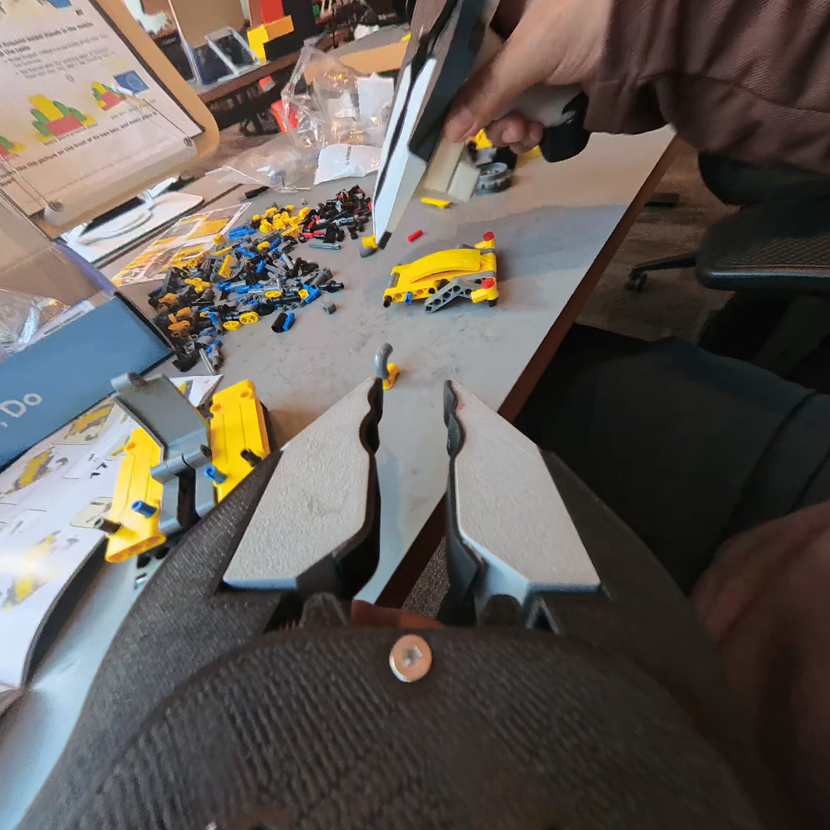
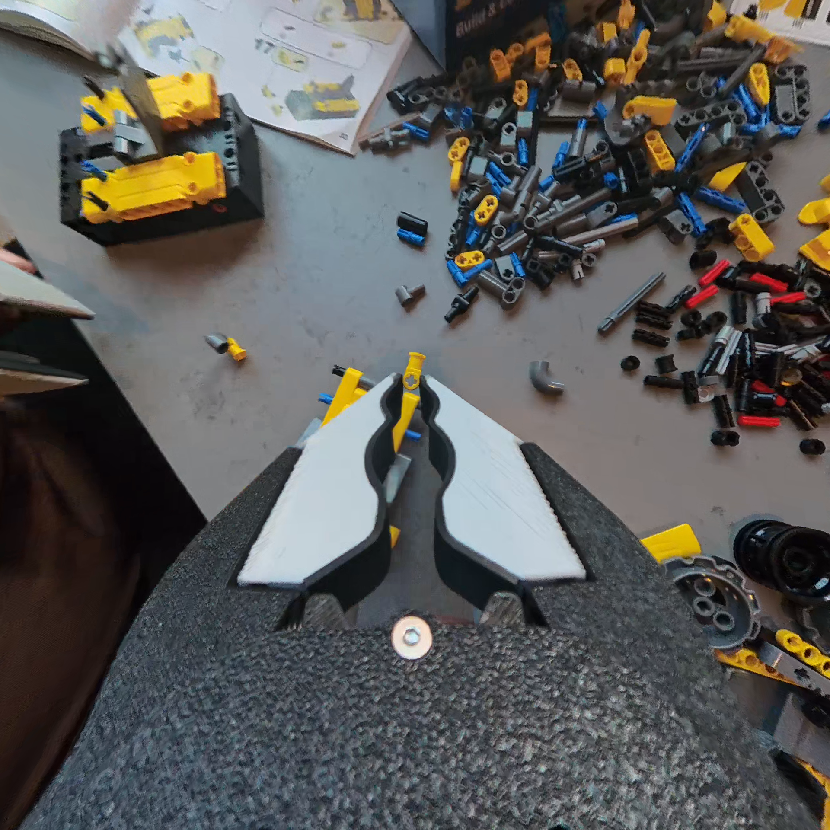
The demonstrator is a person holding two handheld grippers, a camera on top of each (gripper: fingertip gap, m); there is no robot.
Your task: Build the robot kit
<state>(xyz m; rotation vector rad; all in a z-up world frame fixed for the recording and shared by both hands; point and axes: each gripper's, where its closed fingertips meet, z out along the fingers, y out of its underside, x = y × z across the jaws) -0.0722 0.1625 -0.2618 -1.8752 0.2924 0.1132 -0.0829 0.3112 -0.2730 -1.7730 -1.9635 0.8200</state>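
Nearest in the left wrist view, the left gripper (image 1: 413, 390) hovers low over the near edge of the grey table (image 1: 516, 359), its tongs apart and holding nothing. Just beyond its tips lies a small grey elbow with a yellow pin (image 1: 386, 366). To the near left stands a yellow-and-black sub-build (image 1: 179, 458) beside an open instruction booklet (image 1: 40, 561). Farther in, the right gripper (image 2: 412, 379) has its tongs pinched together on a small yellow connector (image 2: 413, 373), held at the very tips above the table and over a flat yellow panel assembly (image 1: 442, 278). The connector looks like hard, smooth, very light plastic. It is stiff and not fragile, but probably slick enough to twist or pop out, so a squeeze across its flat sides seems safest. Left of it spreads a loose pile of pins and beams (image 1: 251, 278). As for containers, a blue box (image 1: 67, 359) lies at the left with its contents hidden. Far off sit crumpled clear plastic bags (image 1: 323, 90), which seem mostly emptied, though I cannot tell for certain.
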